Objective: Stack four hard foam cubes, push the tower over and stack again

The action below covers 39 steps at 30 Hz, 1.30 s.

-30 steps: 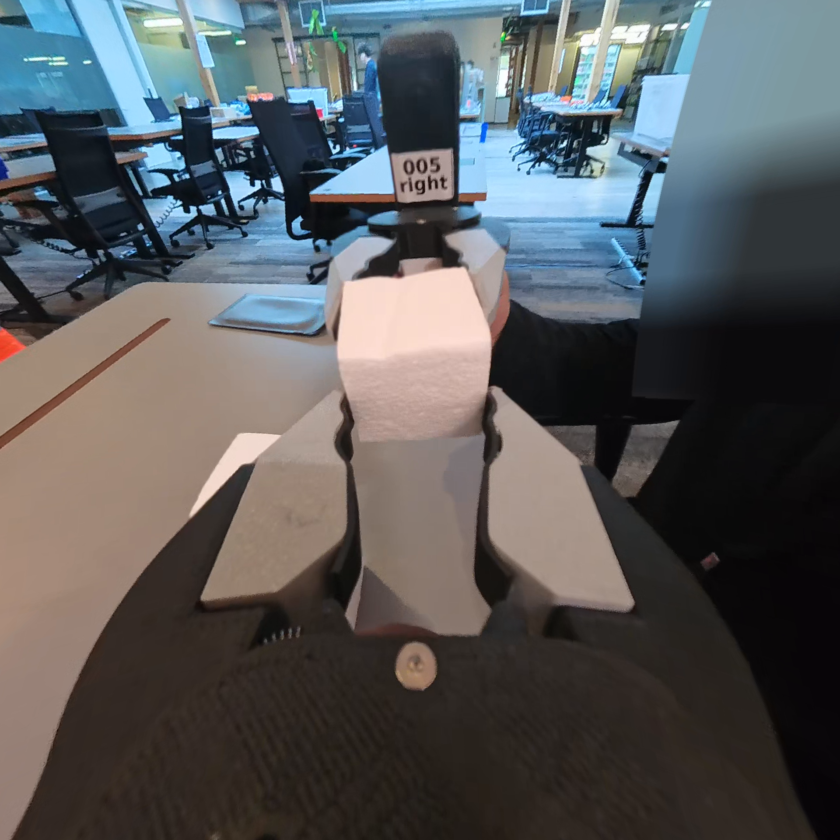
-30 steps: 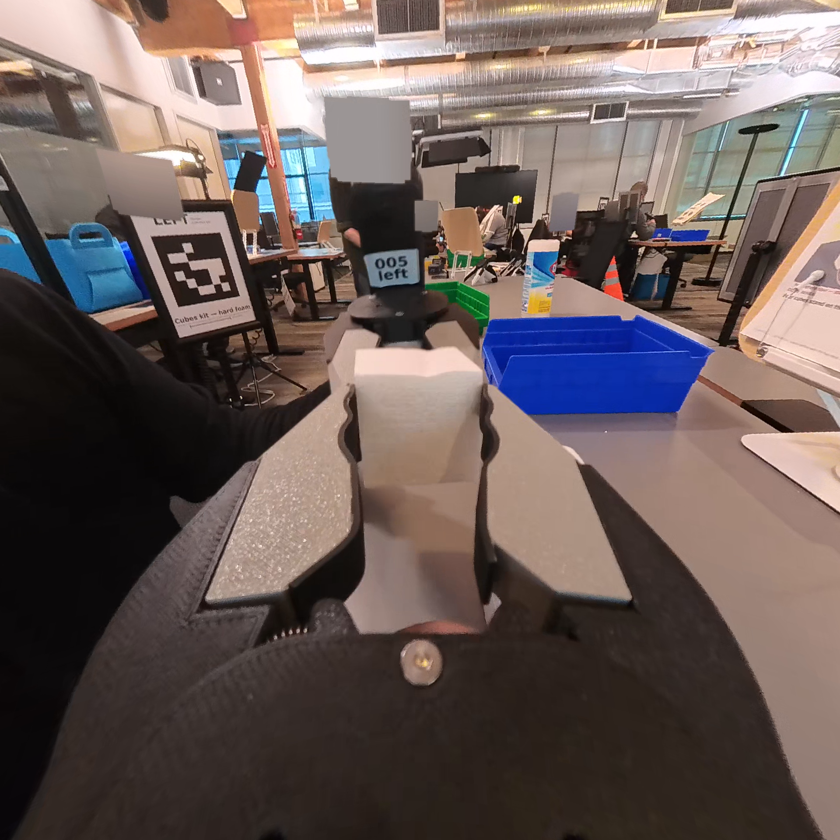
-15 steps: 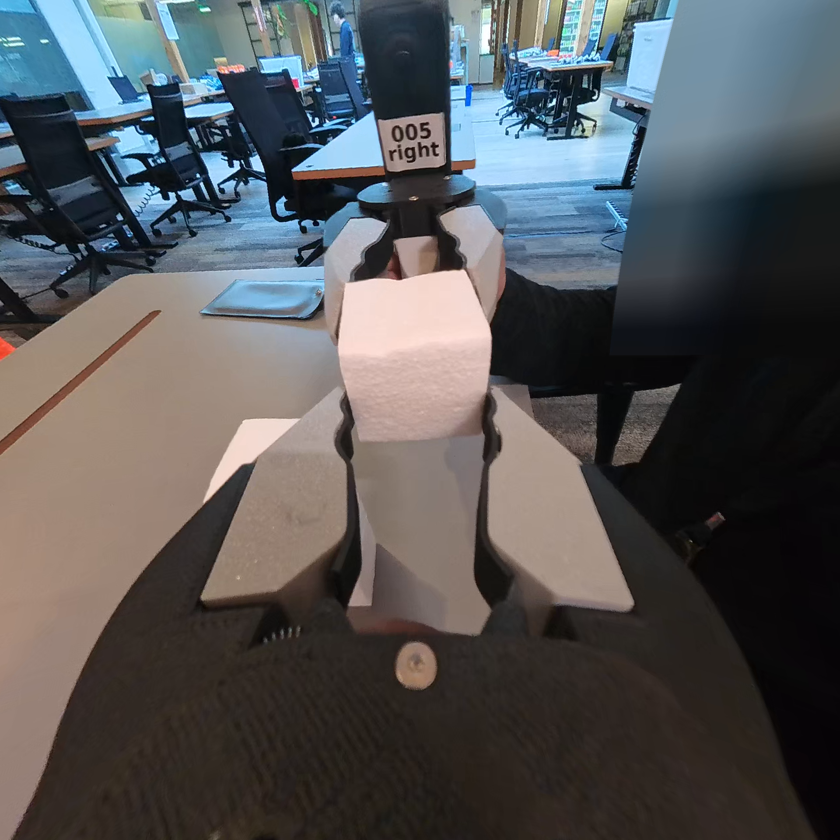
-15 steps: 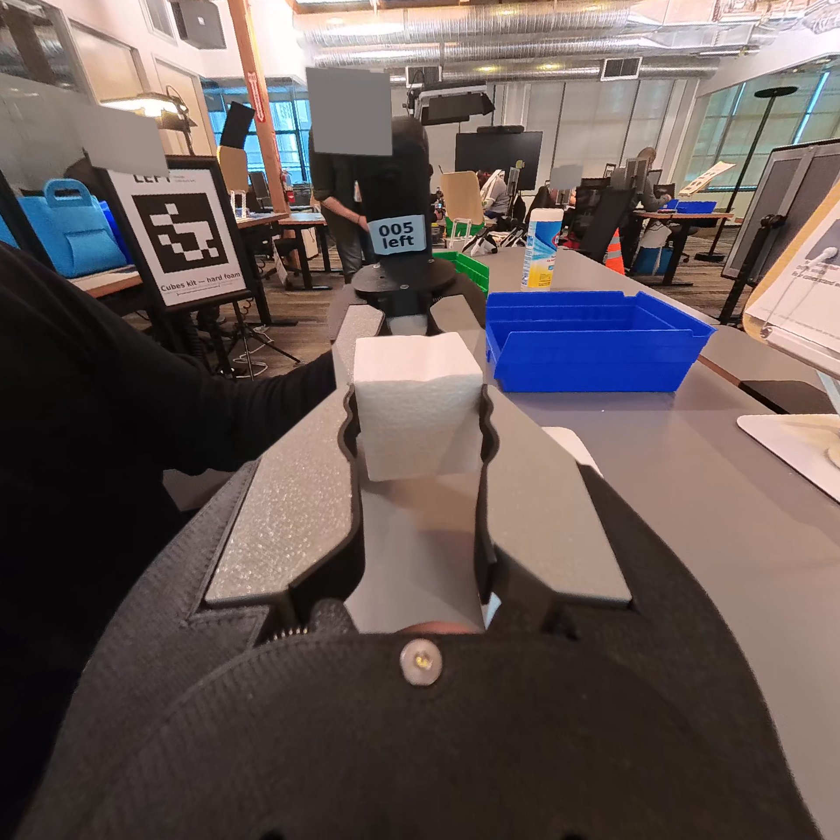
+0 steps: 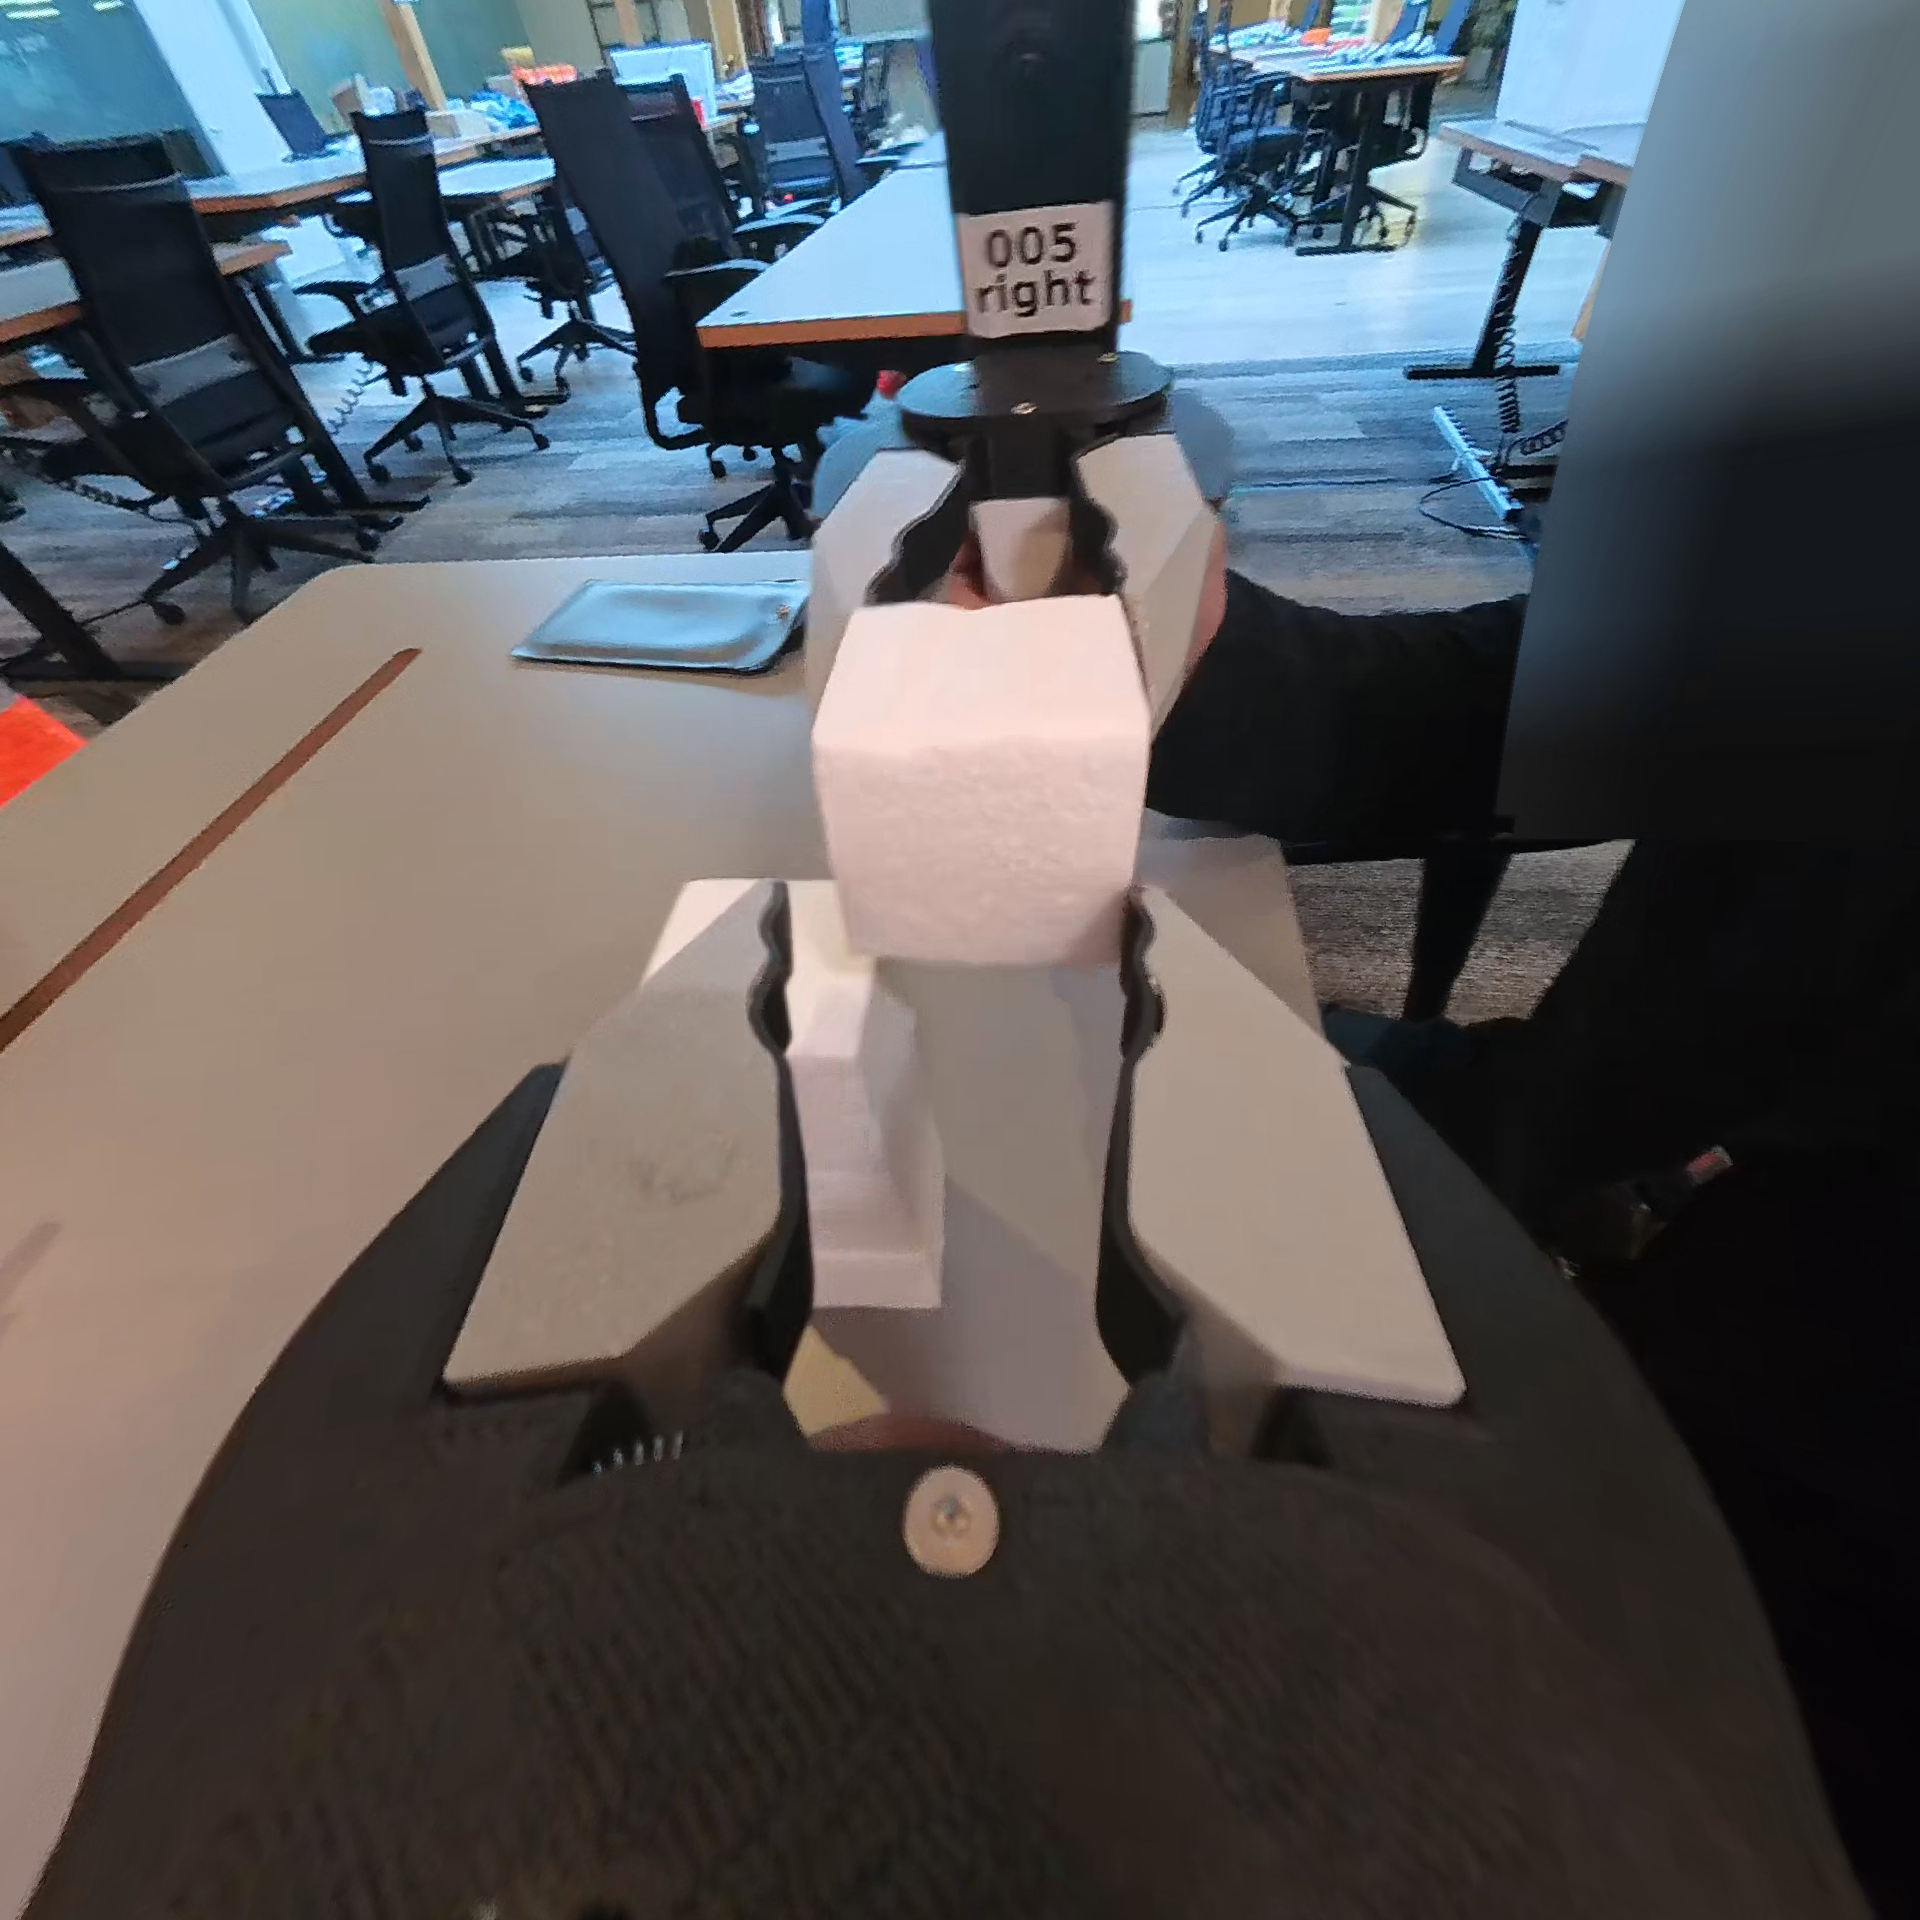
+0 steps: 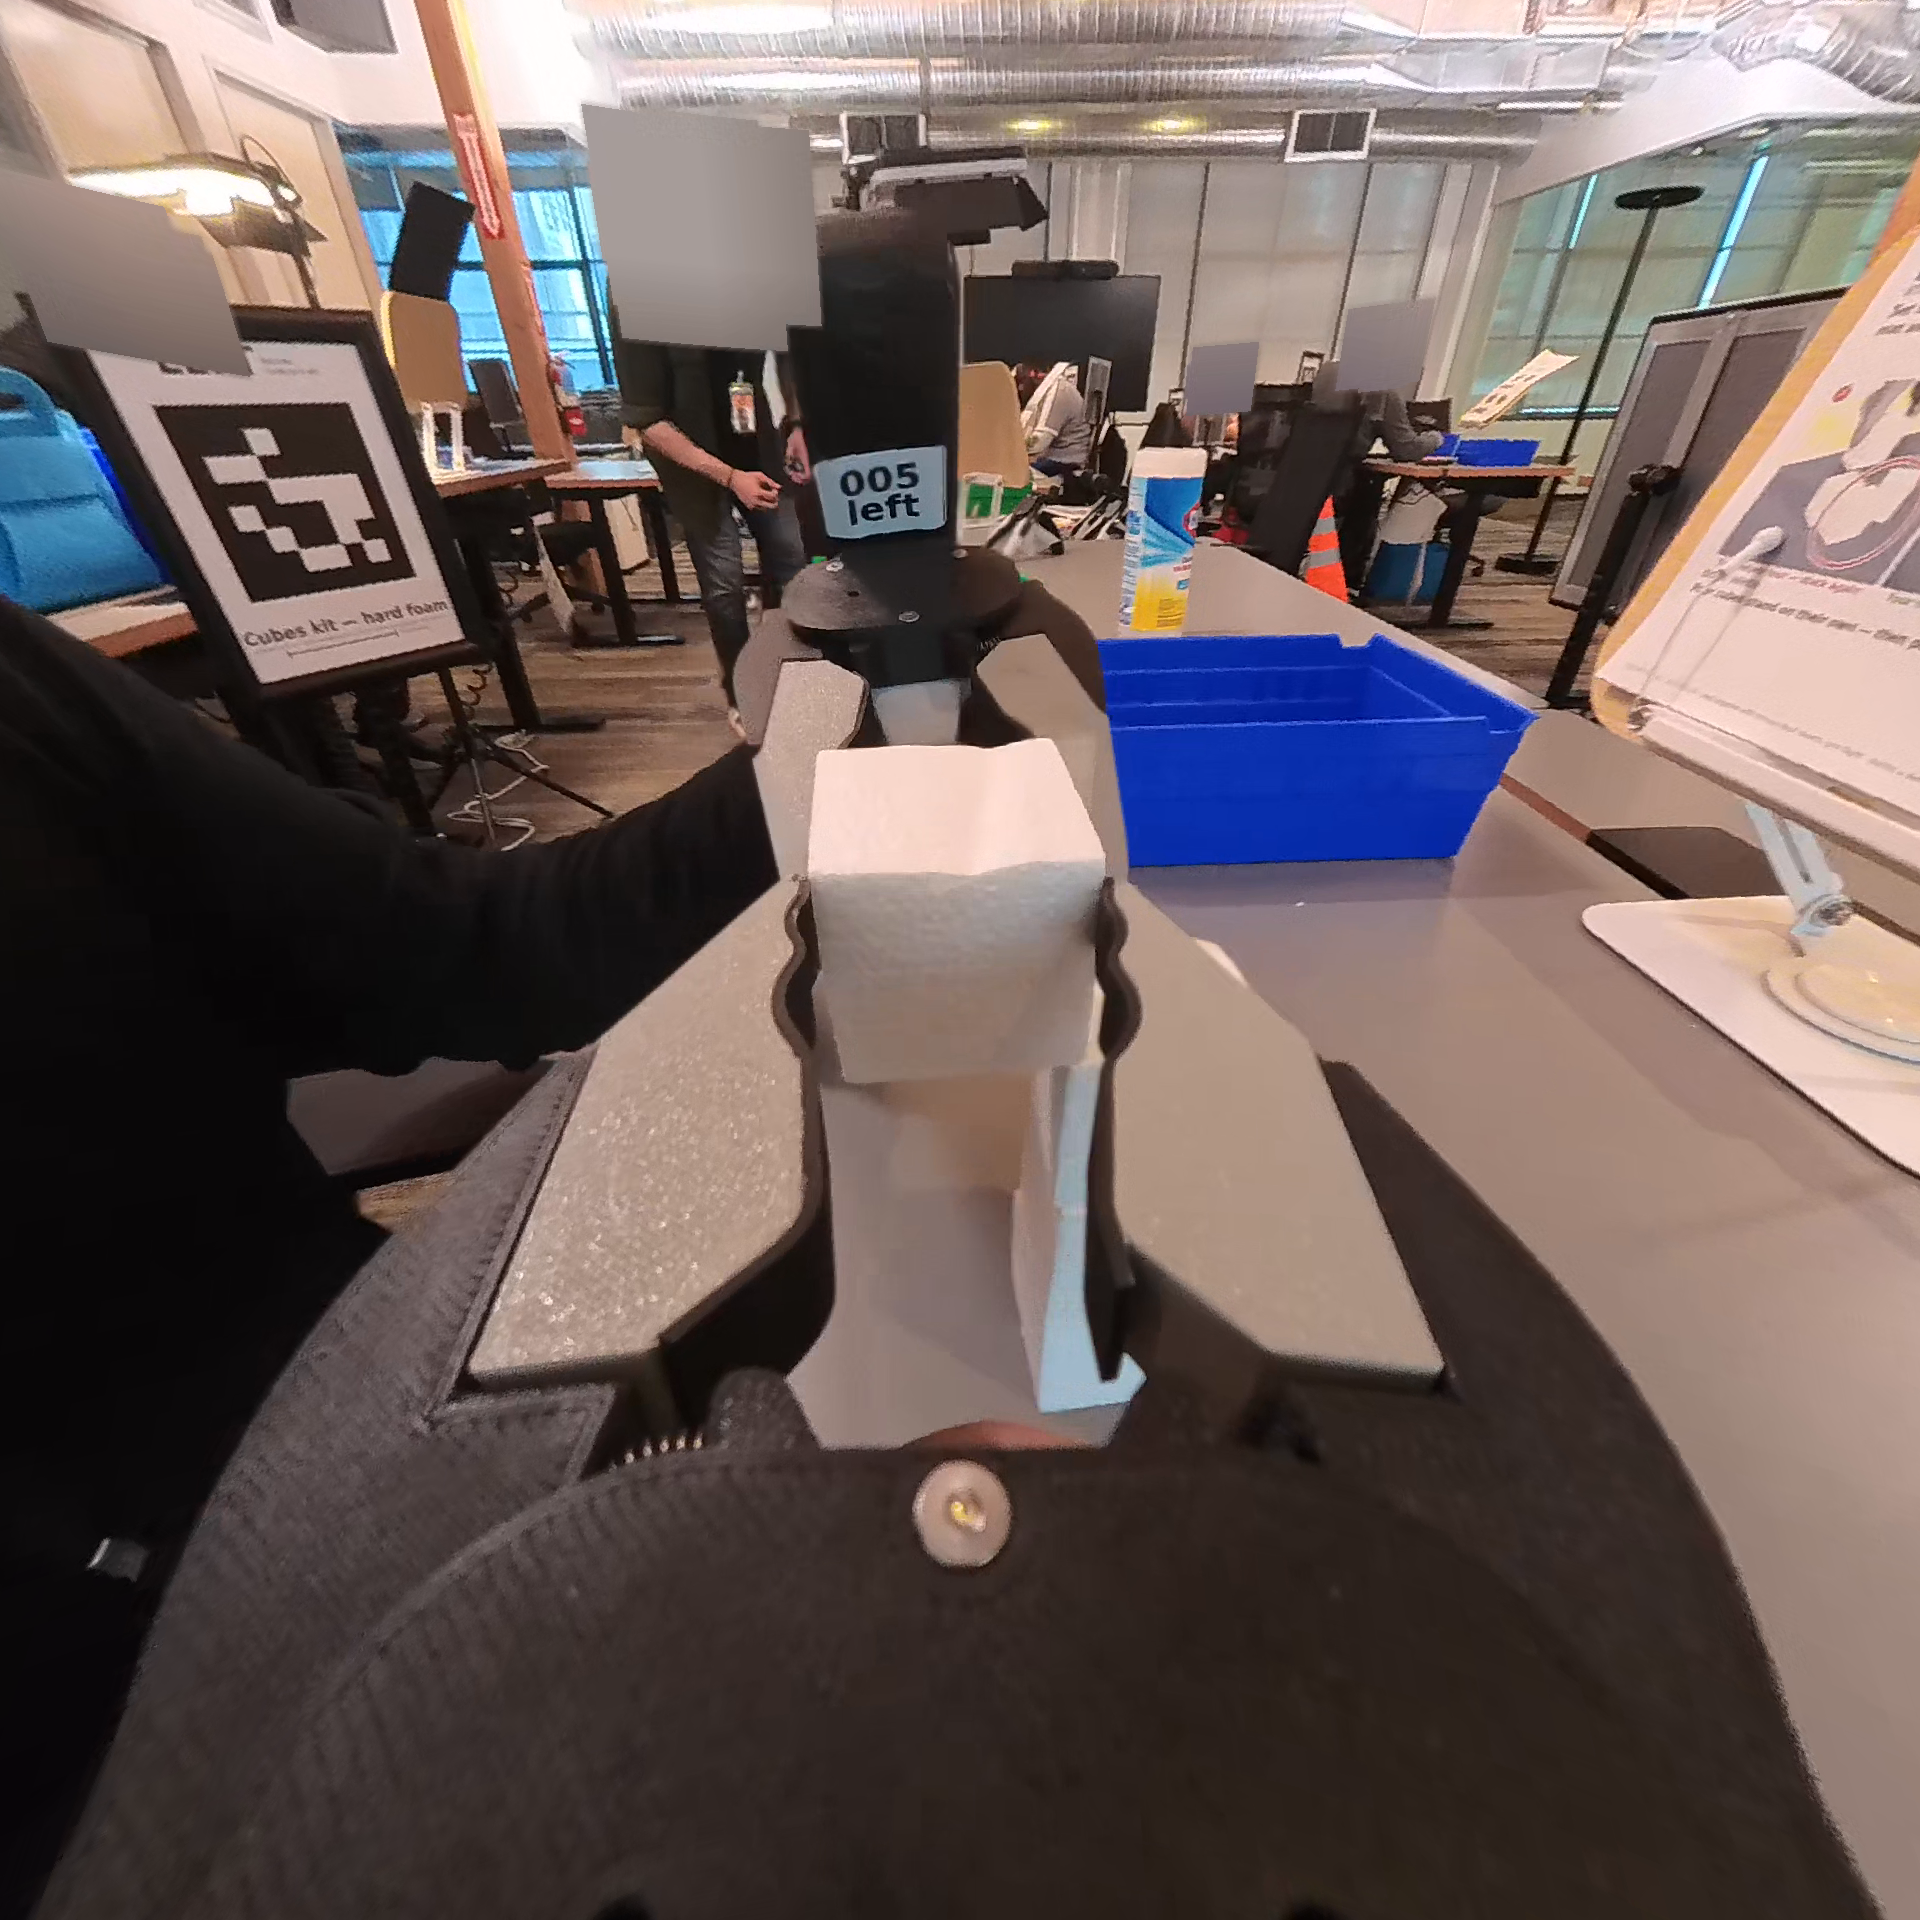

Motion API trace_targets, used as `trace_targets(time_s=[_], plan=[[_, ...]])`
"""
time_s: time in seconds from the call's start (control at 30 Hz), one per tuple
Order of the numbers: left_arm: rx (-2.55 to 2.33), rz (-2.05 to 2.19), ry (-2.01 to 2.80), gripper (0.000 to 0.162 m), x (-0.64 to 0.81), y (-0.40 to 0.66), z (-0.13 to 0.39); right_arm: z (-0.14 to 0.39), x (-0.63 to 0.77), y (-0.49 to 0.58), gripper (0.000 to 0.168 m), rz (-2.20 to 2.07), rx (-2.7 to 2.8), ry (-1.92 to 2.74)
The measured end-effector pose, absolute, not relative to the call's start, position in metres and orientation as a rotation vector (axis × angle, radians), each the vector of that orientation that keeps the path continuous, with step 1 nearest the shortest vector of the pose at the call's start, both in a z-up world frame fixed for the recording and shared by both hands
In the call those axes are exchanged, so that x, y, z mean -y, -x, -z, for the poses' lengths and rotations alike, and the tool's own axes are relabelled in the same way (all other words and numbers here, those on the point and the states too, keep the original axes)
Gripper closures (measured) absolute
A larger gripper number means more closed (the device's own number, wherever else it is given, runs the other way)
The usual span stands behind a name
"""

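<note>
Left wrist view: the left tongs (image 5: 954,935) fill the lower frame, pointing to 12 o'clock. Their jaws stand slightly wider than the white foam cube (image 5: 977,779) at their tips. The 3 o'clock pad is at the cube's side, while a sliver of gap shows at the 9 o'clock pad, so we judge this grip to be slack. The right tongs (image 5: 1023,540) face us from 12 o'clock and flank the cube's far half. Below, towards 7 o'clock of the cube, a stack of white cubes (image 5: 862,1122) rises from the grey table (image 5: 416,883). We cannot count its layers with certainty.

Right wrist view: the right tongs (image 6: 951,935) are closed on the same cube (image 6: 951,894), with both wavy pads against its sides. The stack (image 6: 1060,1226) shows below, towards 5 o'clock of the cube, partly hidden by the 3 o'clock finger. A blue bin (image 6: 1299,748) sits on the table at 2 o'clock, well apart.

Both views suggest the cube hangs above the stack but off-centre. To place it well, we would shift it sideways until its edges line up with the top layer. We would then lower it level until it touches and ease the jaws apart evenly. Last, we would draw both tongs straight back without brushing the light foam.
</note>
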State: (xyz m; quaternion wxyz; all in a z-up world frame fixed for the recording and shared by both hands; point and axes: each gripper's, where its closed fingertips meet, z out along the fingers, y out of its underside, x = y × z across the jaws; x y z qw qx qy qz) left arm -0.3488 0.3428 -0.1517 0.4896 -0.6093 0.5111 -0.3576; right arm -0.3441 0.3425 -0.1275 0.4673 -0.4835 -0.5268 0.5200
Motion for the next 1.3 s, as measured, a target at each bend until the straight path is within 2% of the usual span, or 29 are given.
trace_targets(time_s=[0.17, 0.3, 0.6, 1.3], plan=[[-1.150, 0.918, 1.485, 0.088, -0.365, 0.384, 0.130, 0.106, -0.360, 0.333, 0.117, -1.308, 1.207, 1.121], [-0.938, 0.942, 1.477, 0.096, -0.401, 0.420, 0.118, 0.107, -0.377, 0.336, 0.117, -1.333, 1.168, 1.107], [-0.525, 0.926, 1.622, 0.110, -0.463, 0.471, 0.153, 0.121, -0.391, 0.358, 0.116, -1.257, 1.197, 1.159], [-0.514, 0.959, 1.703, 0.109, -0.468, 0.469, 0.174, 0.108, -0.406, 0.361, 0.116, -1.216, 1.238, 1.162]])
